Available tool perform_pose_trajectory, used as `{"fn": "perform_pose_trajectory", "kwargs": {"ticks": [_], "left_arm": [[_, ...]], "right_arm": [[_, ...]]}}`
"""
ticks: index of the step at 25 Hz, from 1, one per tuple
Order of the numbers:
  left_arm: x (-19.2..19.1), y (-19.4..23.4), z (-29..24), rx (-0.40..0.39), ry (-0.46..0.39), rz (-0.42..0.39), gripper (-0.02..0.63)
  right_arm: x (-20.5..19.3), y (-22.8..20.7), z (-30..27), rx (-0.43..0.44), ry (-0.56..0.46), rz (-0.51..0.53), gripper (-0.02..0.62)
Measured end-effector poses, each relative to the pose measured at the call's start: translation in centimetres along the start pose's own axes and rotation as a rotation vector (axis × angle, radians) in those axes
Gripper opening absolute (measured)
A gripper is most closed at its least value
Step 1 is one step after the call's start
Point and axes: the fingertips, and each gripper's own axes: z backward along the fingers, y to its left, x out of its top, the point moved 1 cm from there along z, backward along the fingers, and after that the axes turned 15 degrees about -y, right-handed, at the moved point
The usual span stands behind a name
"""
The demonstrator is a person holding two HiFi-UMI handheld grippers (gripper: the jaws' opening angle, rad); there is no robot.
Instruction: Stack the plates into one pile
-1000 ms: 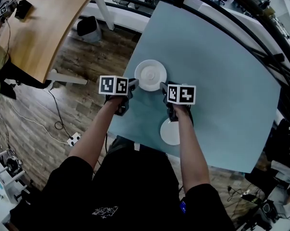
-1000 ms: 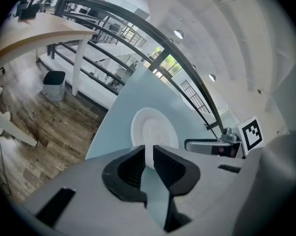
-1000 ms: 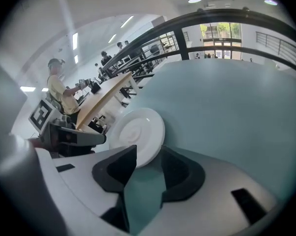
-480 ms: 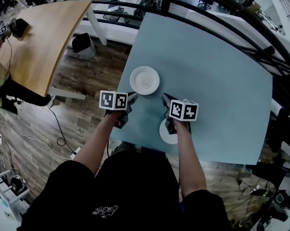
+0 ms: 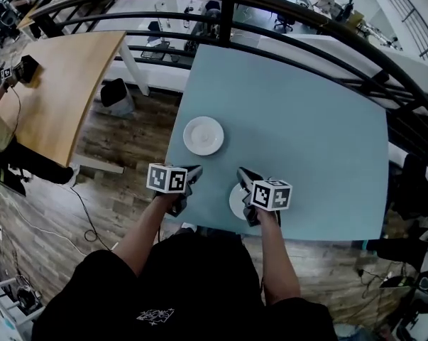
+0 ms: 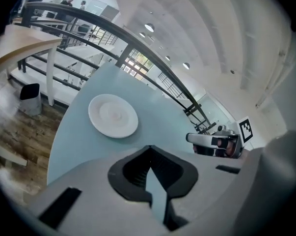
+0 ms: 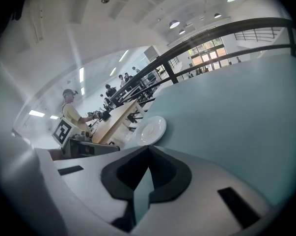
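Left tool (image 5: 196,170) — jaws together, empty, angled down at the surface (image 5: 306,133) edge | right tool (image 5: 241,173) — jaws together, empty, above the near plate (image 5: 236,202) | far plate (image 5: 204,135) lies ahead, apart.

A pale blue table (image 5: 306,119) carries two things, well apart: a white plate (image 5: 203,135) toward its left side and a second white plate (image 5: 235,202) near its front edge.

My table (image 5: 320,148) lies bare across its right half. On the left stand the far plate (image 5: 204,135) and the near plate (image 5: 235,203); a black railing (image 5: 299,13) rims the back.
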Motion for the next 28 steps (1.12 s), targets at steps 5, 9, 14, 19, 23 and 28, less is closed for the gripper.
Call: {"fn": "perform_pose_trajectory", "kwargs": {"ticks": [5,9,14,19,23,28], "left_arm": [[-1.7,-2.4,-0.2,-0.038,0.027,-0.055,0.008],[-3.5,-4.3,-1.7,-0.075,0.072,-0.103,0.008],[-5.4,-6.2,-3.2,-0.123,0.132,-0.125,0.008],[-7.9,-7.1,-4.9,-0.137,0.188,-0.103,0.009],[-9.6,-7.4,-5.9,-0.126,0.222,-0.064,0.009],[-11.5,-7.9,-6.9,-0.116,0.264,-0.058,0.011]], "right_arm": [[-0.5,-1.3,3.1,-0.033,-0.037,-0.036,0.006],[-1.5,-2.9,5.7,-0.071,-0.045,-0.047,0.006],[-3.3,-5.0,8.5,-0.134,-0.051,-0.082,0.006],[-5.4,-7.9,11.1,-0.193,-0.063,-0.137,0.006],[-7.0,-9.9,13.1,-0.235,-0.06,-0.188,0.008],[-8.5,-11.9,14.8,-0.26,-0.035,-0.218,0.009]]}}
